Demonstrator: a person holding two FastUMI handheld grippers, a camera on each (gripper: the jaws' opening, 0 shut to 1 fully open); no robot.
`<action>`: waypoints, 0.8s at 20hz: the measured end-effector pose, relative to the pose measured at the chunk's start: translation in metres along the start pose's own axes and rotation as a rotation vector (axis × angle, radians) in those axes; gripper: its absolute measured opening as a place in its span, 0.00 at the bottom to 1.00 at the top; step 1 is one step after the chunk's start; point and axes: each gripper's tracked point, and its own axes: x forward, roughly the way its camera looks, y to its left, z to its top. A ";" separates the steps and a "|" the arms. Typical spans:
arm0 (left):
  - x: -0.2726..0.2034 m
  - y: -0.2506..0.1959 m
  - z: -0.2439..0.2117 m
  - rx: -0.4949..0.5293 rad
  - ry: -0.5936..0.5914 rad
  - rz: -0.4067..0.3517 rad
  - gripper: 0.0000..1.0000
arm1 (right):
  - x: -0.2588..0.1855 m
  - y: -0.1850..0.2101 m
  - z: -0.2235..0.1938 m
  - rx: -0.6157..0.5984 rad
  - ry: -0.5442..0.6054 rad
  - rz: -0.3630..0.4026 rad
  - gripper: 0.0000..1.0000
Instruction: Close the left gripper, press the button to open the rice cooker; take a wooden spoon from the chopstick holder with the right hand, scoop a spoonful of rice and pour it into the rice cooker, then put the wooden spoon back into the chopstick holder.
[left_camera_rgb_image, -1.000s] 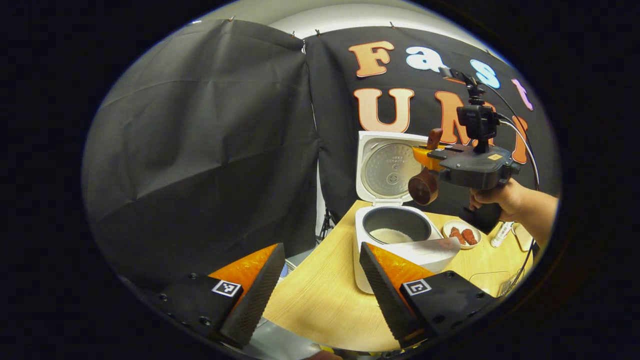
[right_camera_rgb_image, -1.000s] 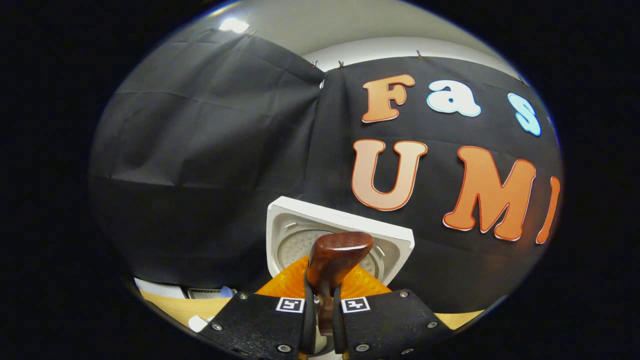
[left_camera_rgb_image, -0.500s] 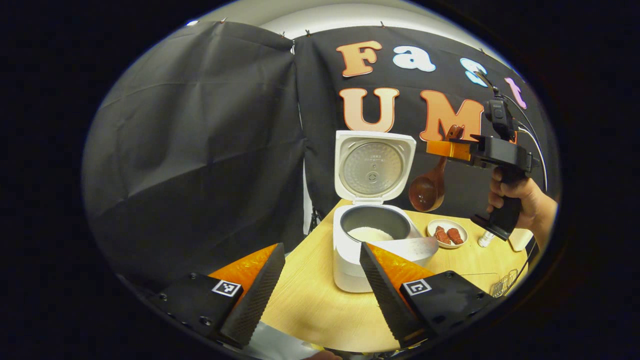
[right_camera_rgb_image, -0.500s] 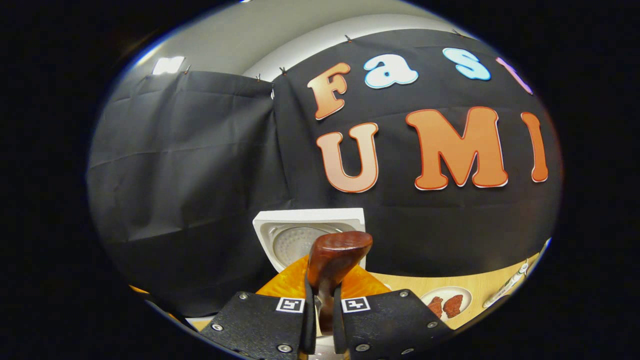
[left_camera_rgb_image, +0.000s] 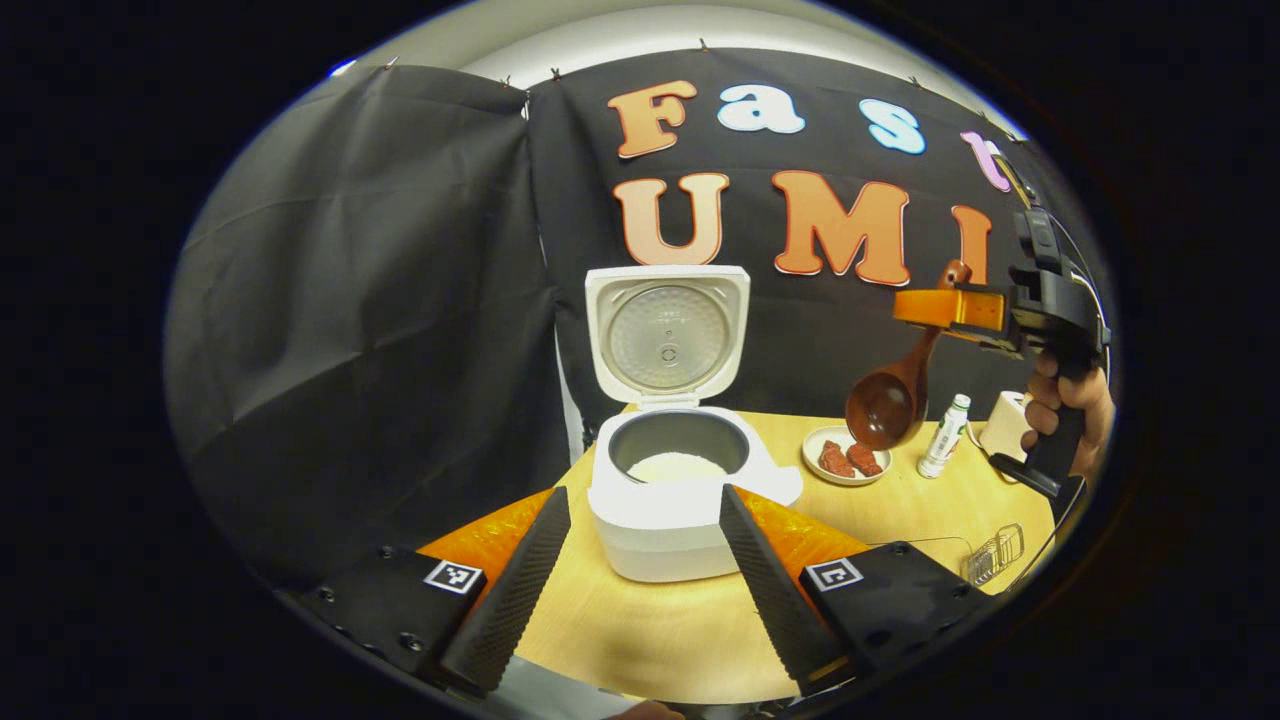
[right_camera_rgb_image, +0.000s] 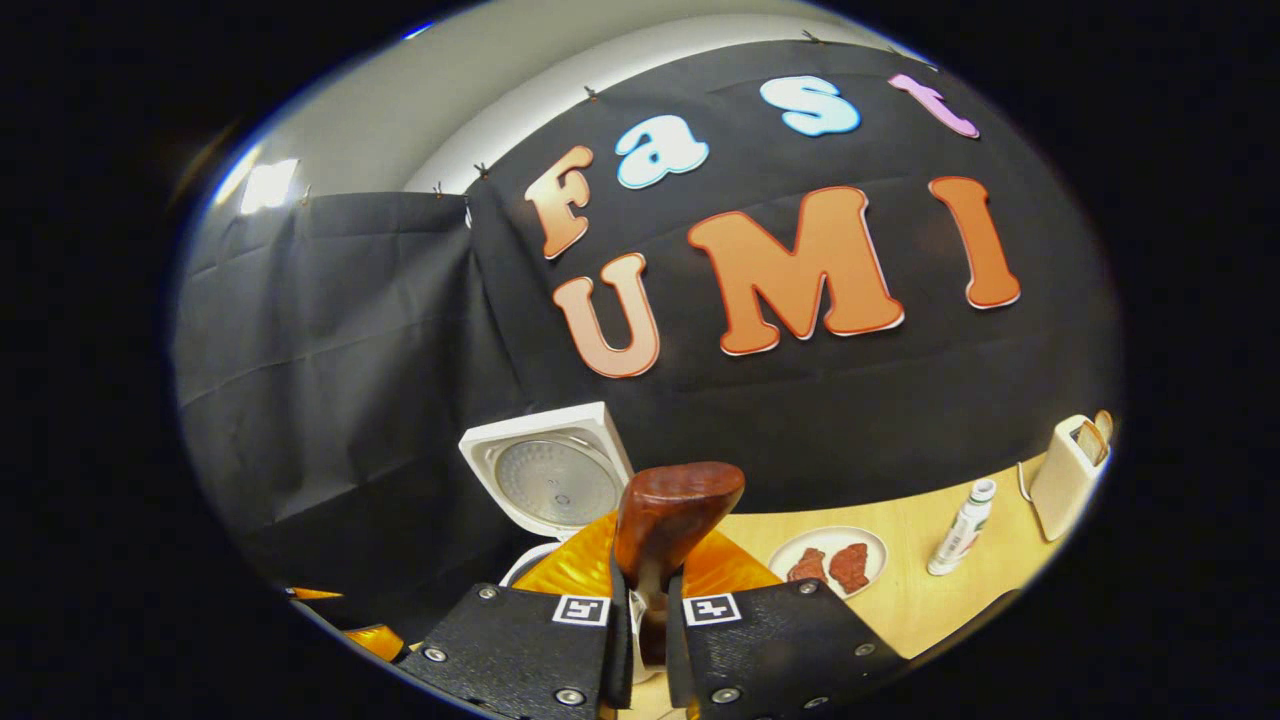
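Right claw clamped on wooden spoon — held above table, left claw apart, rice cooker lid up

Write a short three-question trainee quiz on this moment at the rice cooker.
1. True or false: the rice cooker lid is shut.
2. What does the right gripper clamp? A) bottle B) wooden spoon C) plate
3. Fill in: the left gripper is ____.

Key: 1 false, the lid stands open and rice lies in the pot. 2 B. 3 open.
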 end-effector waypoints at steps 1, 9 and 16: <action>0.000 -0.007 0.000 0.002 0.000 -0.005 0.99 | -0.010 -0.013 -0.002 0.011 0.006 -0.021 0.13; -0.001 -0.055 0.005 0.006 0.004 -0.055 1.00 | -0.098 -0.123 -0.016 0.099 0.031 -0.216 0.13; -0.002 -0.090 0.013 0.022 0.004 -0.097 1.00 | -0.163 -0.203 -0.027 0.202 0.026 -0.383 0.13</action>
